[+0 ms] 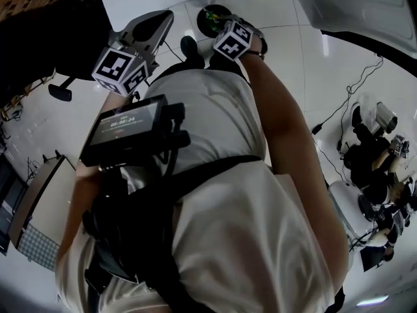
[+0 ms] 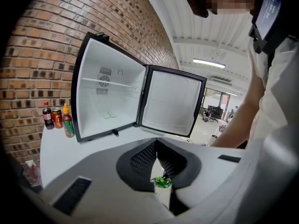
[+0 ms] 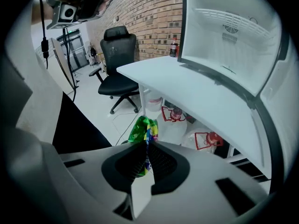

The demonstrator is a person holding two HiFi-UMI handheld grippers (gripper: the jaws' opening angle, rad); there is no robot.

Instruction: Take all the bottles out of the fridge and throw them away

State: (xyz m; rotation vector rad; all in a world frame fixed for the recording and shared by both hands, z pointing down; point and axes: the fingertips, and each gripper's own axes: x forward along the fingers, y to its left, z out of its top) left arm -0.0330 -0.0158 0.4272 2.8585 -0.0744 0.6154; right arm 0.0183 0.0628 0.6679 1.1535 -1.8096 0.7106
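A crumpled green packet [image 3: 143, 130] is being pinched by the nearly closed jaws of the right gripper [image 3: 147, 143], below the fridge [image 3: 233, 41]; the jaws of the left gripper [image 2: 157, 143] are being pressed together.

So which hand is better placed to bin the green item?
Right: the right gripper is clamped on the green crumpled item by the bin; the left gripper faces the open fridge.

Office-lab: brick wall [image 2: 42, 50], swivel chair [image 3: 117, 59]

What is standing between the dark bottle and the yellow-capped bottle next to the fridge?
A red can stands between the dark bottle and the yellow-capped bottle; the left gripper view shows it.
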